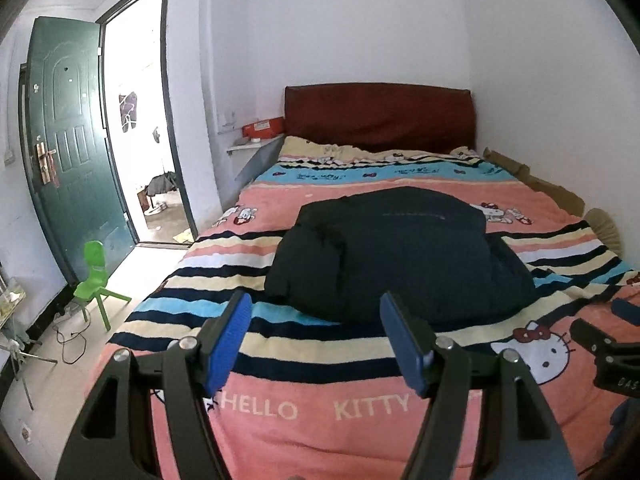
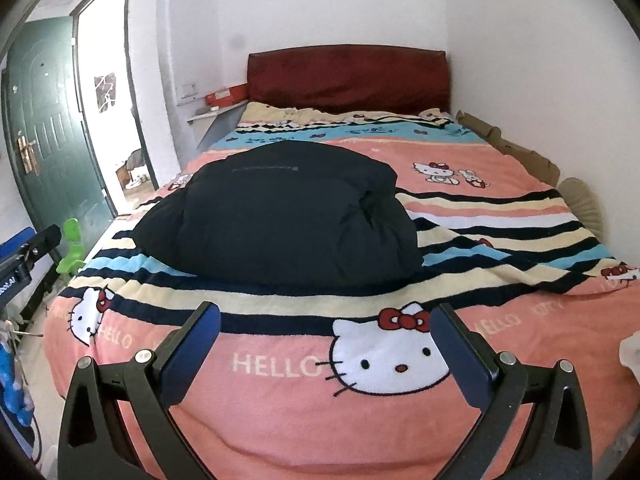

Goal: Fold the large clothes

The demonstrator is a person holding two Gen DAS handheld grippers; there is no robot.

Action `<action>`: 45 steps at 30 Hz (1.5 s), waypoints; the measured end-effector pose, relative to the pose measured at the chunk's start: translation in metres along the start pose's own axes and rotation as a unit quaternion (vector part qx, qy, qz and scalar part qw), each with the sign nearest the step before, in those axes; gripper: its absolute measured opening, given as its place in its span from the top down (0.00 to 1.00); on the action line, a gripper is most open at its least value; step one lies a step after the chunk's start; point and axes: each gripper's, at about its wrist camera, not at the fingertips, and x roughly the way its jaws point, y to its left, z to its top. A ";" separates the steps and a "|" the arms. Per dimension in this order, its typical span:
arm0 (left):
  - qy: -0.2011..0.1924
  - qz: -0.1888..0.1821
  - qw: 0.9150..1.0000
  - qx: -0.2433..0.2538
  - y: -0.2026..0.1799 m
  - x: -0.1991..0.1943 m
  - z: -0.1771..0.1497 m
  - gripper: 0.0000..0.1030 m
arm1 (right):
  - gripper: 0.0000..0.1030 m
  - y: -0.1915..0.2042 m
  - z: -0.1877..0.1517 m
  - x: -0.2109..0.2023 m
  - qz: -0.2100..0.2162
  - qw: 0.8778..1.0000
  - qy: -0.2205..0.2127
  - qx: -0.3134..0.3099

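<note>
A dark padded jacket (image 1: 400, 252) lies folded into a thick bundle in the middle of the bed (image 1: 320, 432); the right wrist view shows the same jacket (image 2: 280, 216). My left gripper (image 1: 316, 312) hovers over the foot of the bed, just short of the bundle, open with nothing between its blue pads. My right gripper (image 2: 326, 320) is also held back from the jacket above the pink Hello Kitty blanket (image 2: 280, 420), open and empty. The right gripper's tip shows at the right edge (image 1: 616, 328) of the left wrist view. Part of the left gripper appears at the left edge (image 2: 24, 256) of the right wrist view.
A dark red headboard (image 1: 378, 116) stands at the far end against white walls. A green door (image 1: 68, 152) is swung open on the left, with a small green chair (image 1: 96, 276) and cables on the floor beside the bed. Cardboard (image 1: 540, 180) lines the bed's right side.
</note>
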 end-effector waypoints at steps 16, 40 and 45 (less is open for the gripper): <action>0.008 -0.015 1.000 0.018 -0.011 0.018 -0.008 0.37 | 0.01 -0.013 -0.010 0.017 -0.025 1.000 0.008 0.004; 0.025 -0.012 0.999 0.029 -0.016 0.042 -0.022 0.37 | 0.01 -0.031 -0.020 0.041 -0.035 0.999 0.032 0.015; 0.025 -0.012 0.999 0.029 -0.016 0.042 -0.023 0.37 | 0.01 -0.031 -0.019 0.041 -0.035 0.999 0.031 0.013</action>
